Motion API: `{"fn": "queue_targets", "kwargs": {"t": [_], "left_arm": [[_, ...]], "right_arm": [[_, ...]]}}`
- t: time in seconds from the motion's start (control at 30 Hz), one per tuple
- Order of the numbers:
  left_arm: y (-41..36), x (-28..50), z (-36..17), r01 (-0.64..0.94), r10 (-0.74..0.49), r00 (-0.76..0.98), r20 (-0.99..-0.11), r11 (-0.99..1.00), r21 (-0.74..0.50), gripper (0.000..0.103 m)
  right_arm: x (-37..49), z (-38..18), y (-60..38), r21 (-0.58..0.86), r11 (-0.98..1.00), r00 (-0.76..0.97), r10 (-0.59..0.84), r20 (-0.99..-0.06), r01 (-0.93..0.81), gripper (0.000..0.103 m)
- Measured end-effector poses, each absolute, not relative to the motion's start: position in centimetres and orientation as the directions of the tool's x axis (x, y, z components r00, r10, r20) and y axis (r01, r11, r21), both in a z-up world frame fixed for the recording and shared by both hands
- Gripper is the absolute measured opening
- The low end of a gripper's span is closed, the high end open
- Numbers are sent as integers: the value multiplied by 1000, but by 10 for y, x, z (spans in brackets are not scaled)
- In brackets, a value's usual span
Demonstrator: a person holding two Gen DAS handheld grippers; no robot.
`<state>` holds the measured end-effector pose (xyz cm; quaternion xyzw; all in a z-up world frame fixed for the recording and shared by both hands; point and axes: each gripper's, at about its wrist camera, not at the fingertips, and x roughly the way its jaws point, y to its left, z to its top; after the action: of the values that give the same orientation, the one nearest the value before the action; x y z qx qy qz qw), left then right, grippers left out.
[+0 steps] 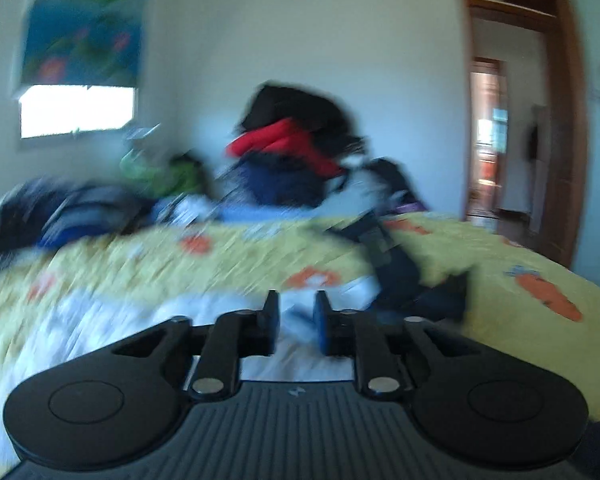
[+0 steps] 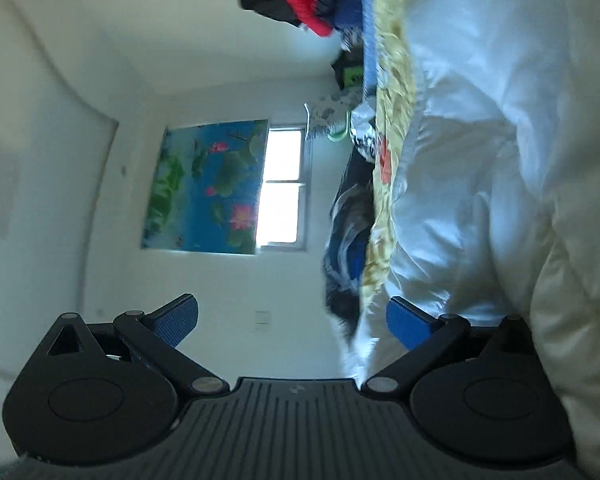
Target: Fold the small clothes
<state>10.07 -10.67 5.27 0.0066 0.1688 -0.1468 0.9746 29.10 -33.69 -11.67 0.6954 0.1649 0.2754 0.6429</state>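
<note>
A white garment (image 1: 112, 320) lies crumpled on the yellow carrot-print bedcover (image 1: 520, 248), low and left in the blurred left wrist view. My left gripper (image 1: 298, 320) hovers over its edge with a narrow gap between the blue pads; white cloth shows through the gap and nothing looks pinched. The right wrist view is rolled on its side, so the bed runs up its right edge. There the white garment (image 2: 480, 160) fills the right side. My right gripper (image 2: 292, 322) stands wide open beside it, the right fingertip (image 2: 410, 326) close against the cloth and nothing between the fingers.
A heap of dark, red and blue clothes (image 1: 292, 148) is piled at the bed's far side, with more clothes (image 1: 80, 212) to its left. A dark blurred shape (image 1: 412, 276) lies right of the garment. An open doorway (image 1: 500, 140) is at right, a window (image 1: 76, 110) at left.
</note>
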Motion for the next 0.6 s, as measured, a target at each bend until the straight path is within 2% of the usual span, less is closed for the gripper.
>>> {"fn": "queue_targets", "kwargs": {"t": [0.07,0.1,0.17,0.23,0.3,0.37,0.43,0.6], "left_arm": [[-74,102,38,164,-190,913,-360,981,-102,86],[-55,101,32,77,-125,924,-362,986,-145,92],[-3,94,20,-100,-9,932,-362,955,-281,94],[45,93,10,-289,99,898,-428,868,-404,94],[95,95,-7,-464,154,838,-524,708,-533,94],[132,102,-25,-568,116,779,-616,549,-614,94],[149,103,-40,-601,62,758,-650,453,-658,94],[146,113,-56,-535,-57,797,-602,397,-746,94]], "right_arm": [[288,-108,-335,989,-69,782,606,146,-131,103],[286,-102,-333,990,-33,779,614,128,-137,103],[277,-85,-328,984,79,774,629,75,-159,102],[263,-66,-322,962,174,768,639,53,-211,103],[249,-50,-315,936,231,749,660,51,-267,103],[237,-36,-310,911,272,736,675,49,-310,103],[228,-23,-301,875,340,727,686,19,-343,103],[200,-7,-285,791,479,733,677,-58,-380,103]]}}
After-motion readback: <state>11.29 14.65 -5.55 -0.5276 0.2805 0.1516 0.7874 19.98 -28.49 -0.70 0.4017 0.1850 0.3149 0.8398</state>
